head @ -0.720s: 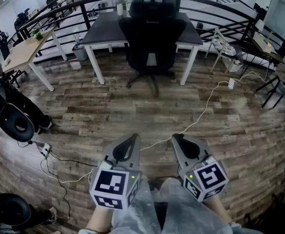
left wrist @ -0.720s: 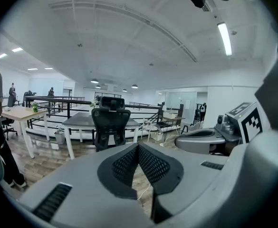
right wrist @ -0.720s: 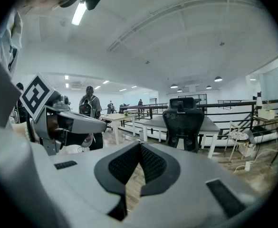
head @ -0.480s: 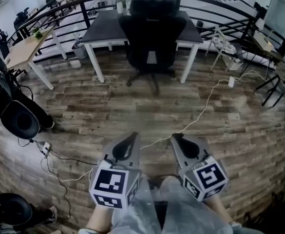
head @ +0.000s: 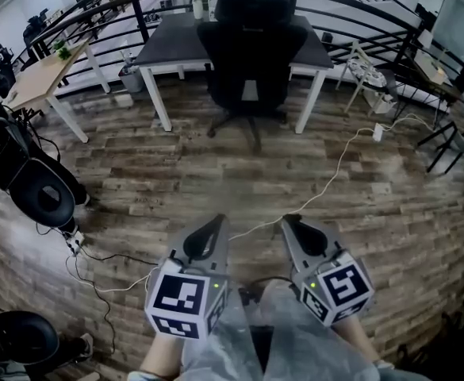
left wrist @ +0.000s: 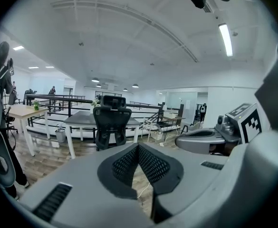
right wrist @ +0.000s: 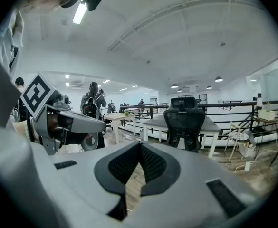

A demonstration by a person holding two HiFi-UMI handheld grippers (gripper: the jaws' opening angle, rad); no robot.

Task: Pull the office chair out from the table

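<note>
Dark gear (head: 37, 189) at the left slides further into view, yet the office chair (head: 251, 62) sits tucked under the bench (head: 168, 46), well apart from the closed, empty left hand-held gripper (head: 214, 227) and right hand-held gripper (head: 291, 225), nothing pulled yet

Lit brightly and evenly from overhead by a long ceiling tube (left wrist: 225, 39) and small round ceiling lamps (right wrist: 218, 79). Only soft, faint shadows beneath the dark table (head: 168, 50) and the office chair (head: 251, 54). Pale sheen across the wooden floor (head: 374, 189). Heavily bowed by fisheye distortion toward every edge, with black corners in both gripper views. Slightly soft overall, blurriest in the nearest foreground.
</note>
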